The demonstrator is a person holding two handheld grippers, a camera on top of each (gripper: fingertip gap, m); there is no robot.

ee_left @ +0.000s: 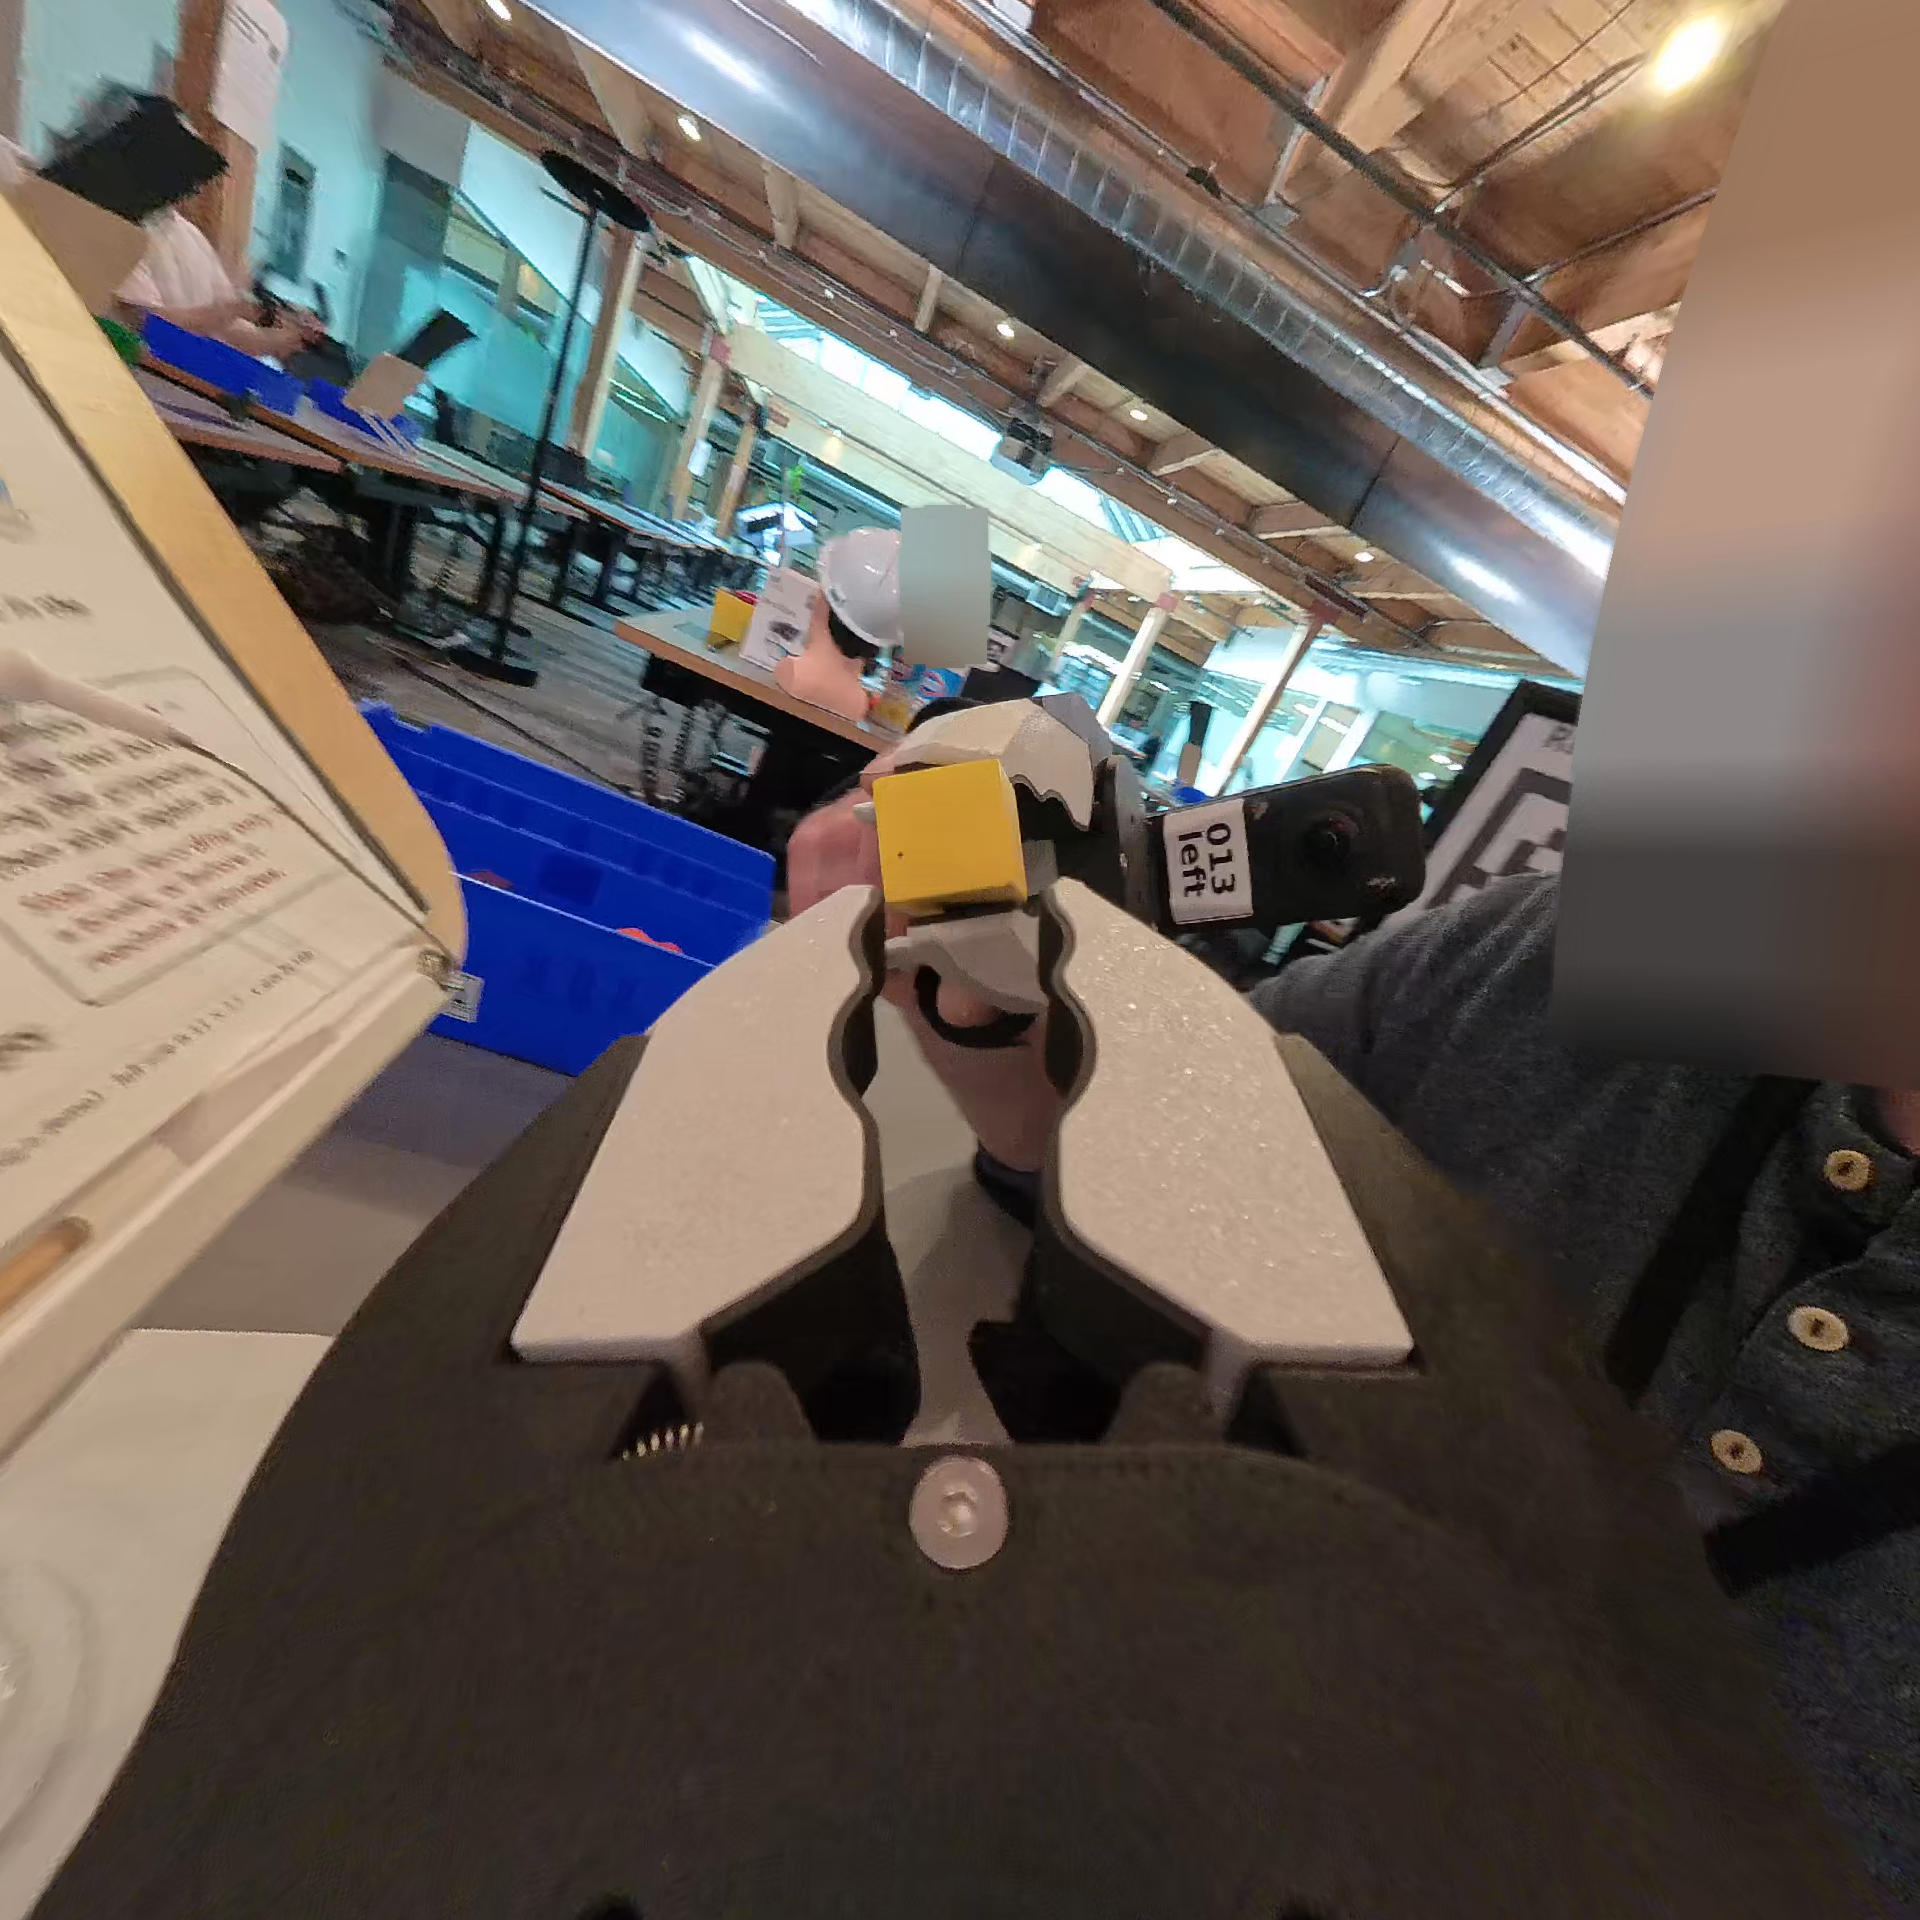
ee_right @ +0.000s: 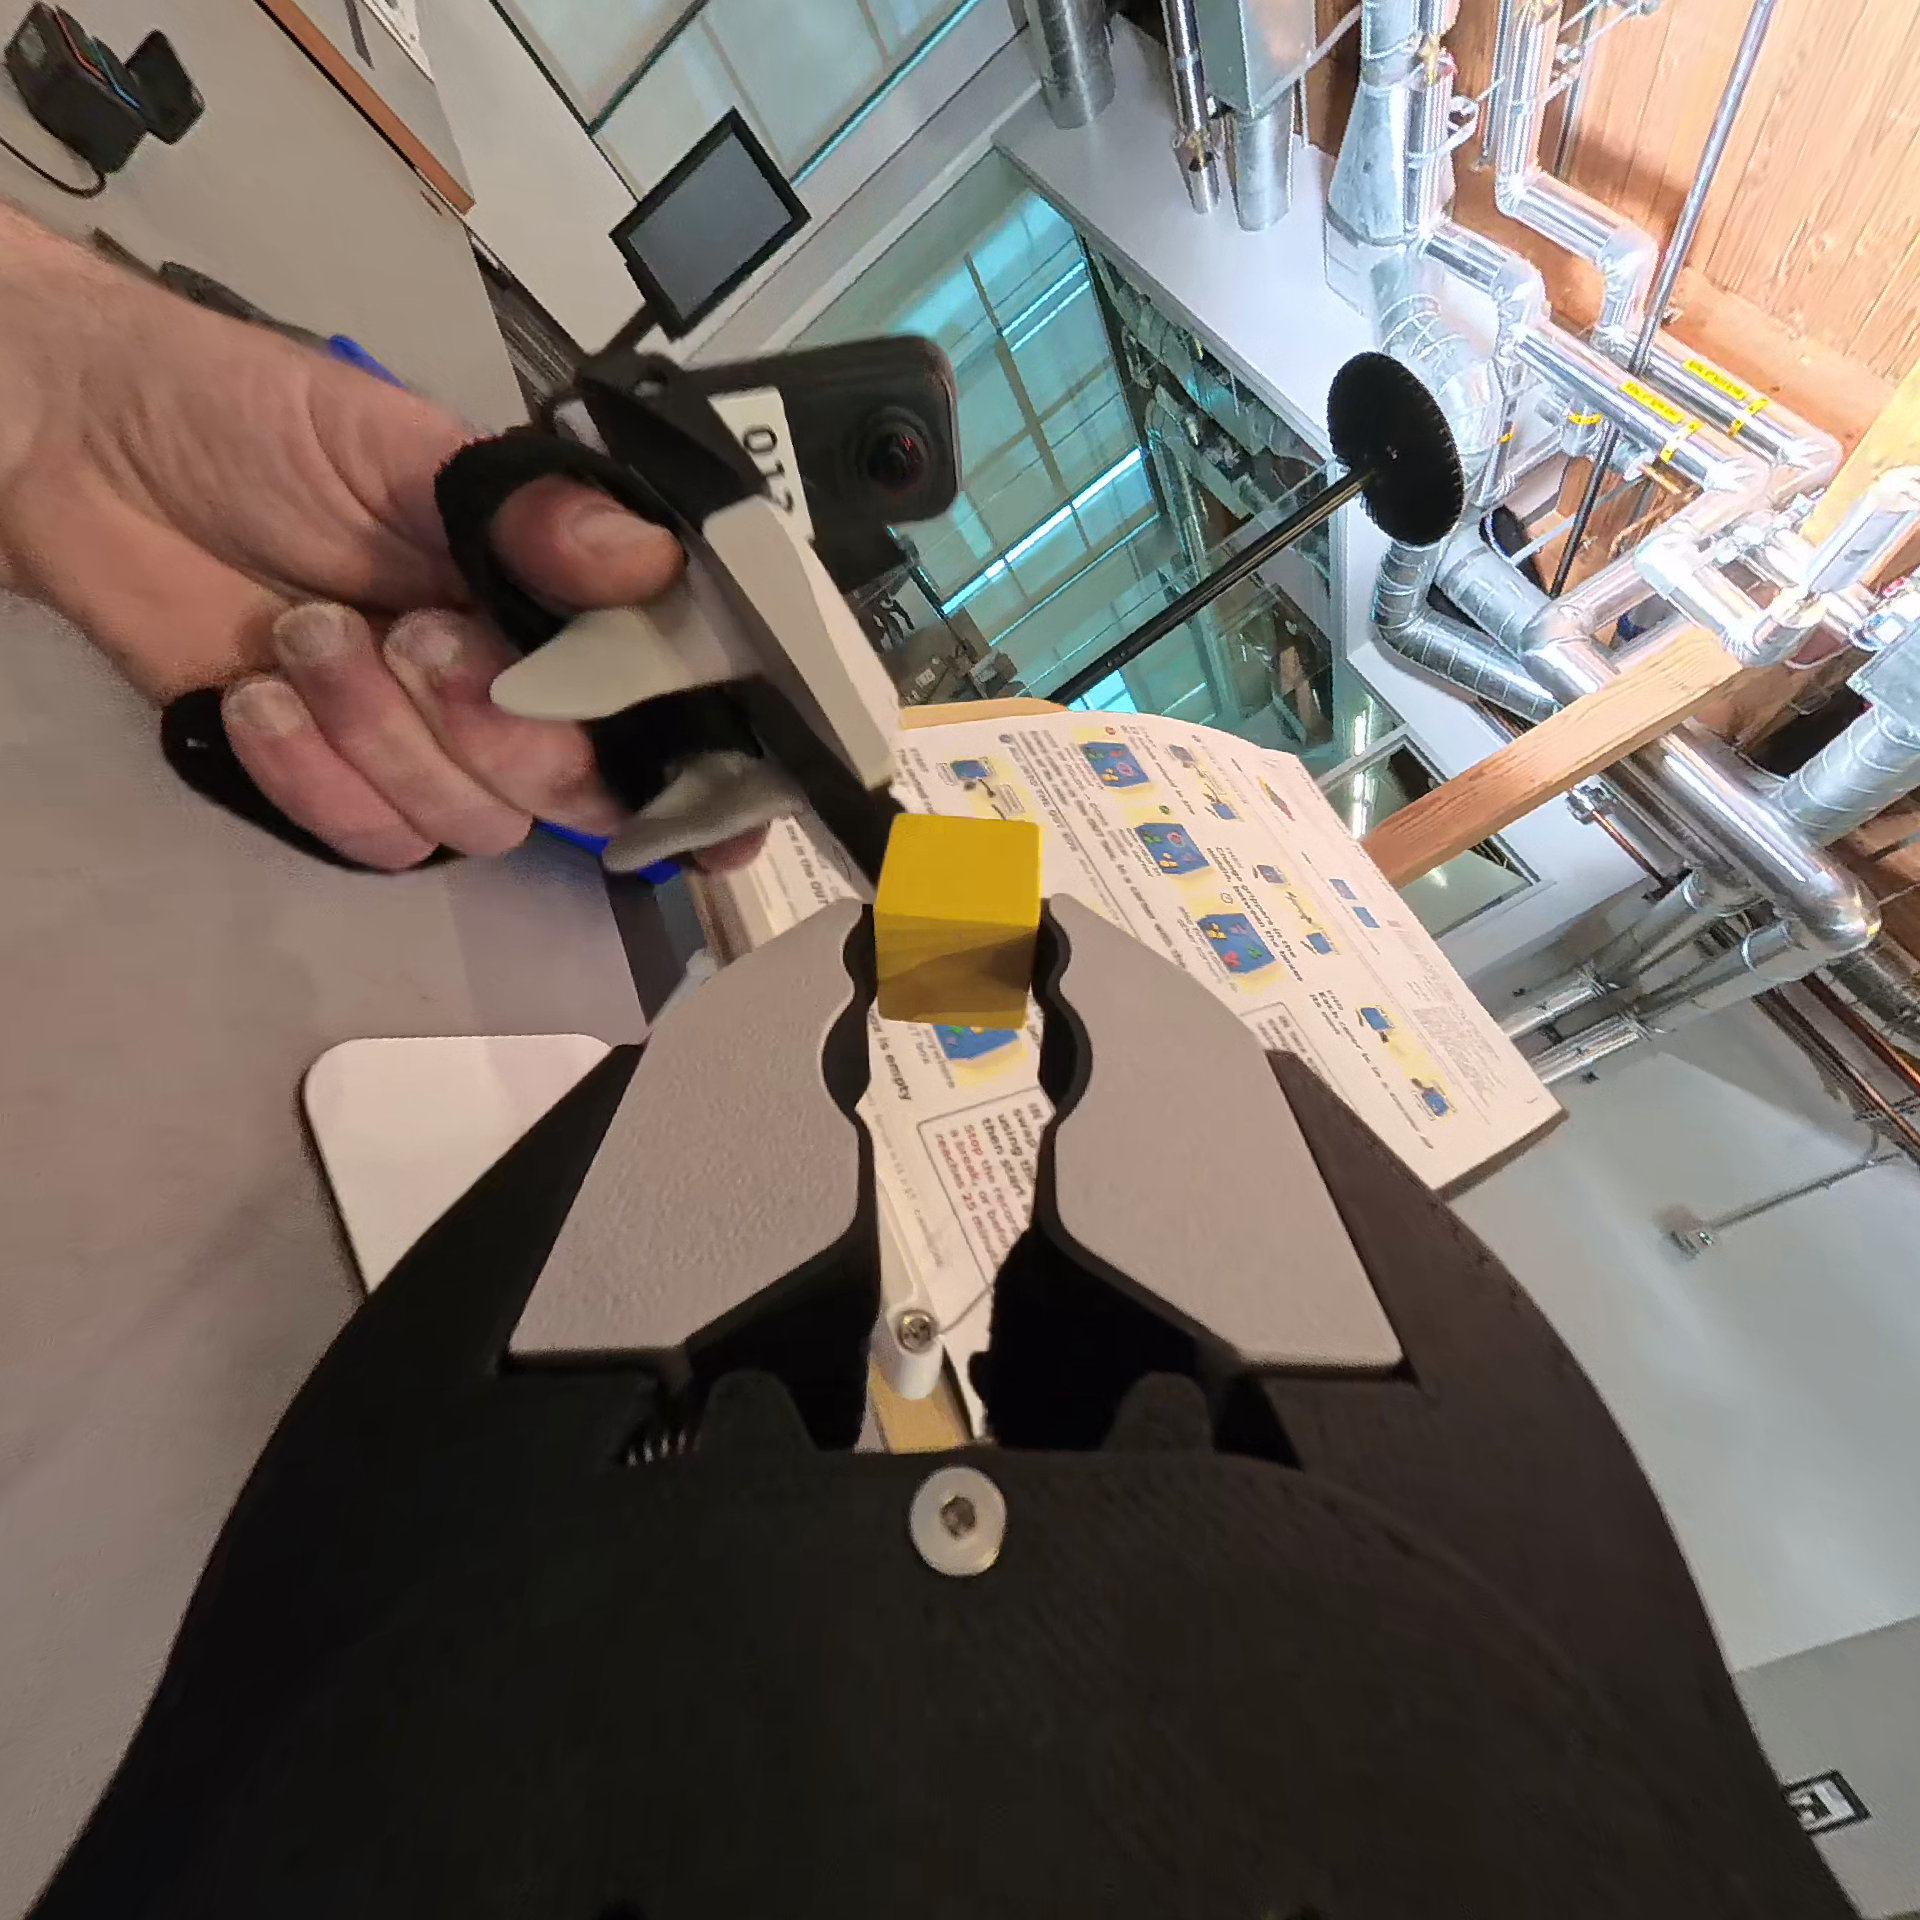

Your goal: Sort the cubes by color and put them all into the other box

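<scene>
Right hand-held gripper (ee_right: pixel 956 935) clamped the yellow cube (ee_right: pixel 956 920) between both pads, in the air above the counter (ee_right: pixel 156 1039). Left hand-held gripper (ee_left: pixel 956 914) had its tips at the cube's edge; I could not tell whether they gripped it.

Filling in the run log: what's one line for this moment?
right hand-held gripper: clamps yellow cube | left hand-held gripper: tips flank cube, contact unclear

workshop hall | exposed ducting (ee_right: pixel 1558 644) | work tables (ee_left: pixel 727 644) | blue bins (ee_left: pixel 582 935)
</scene>
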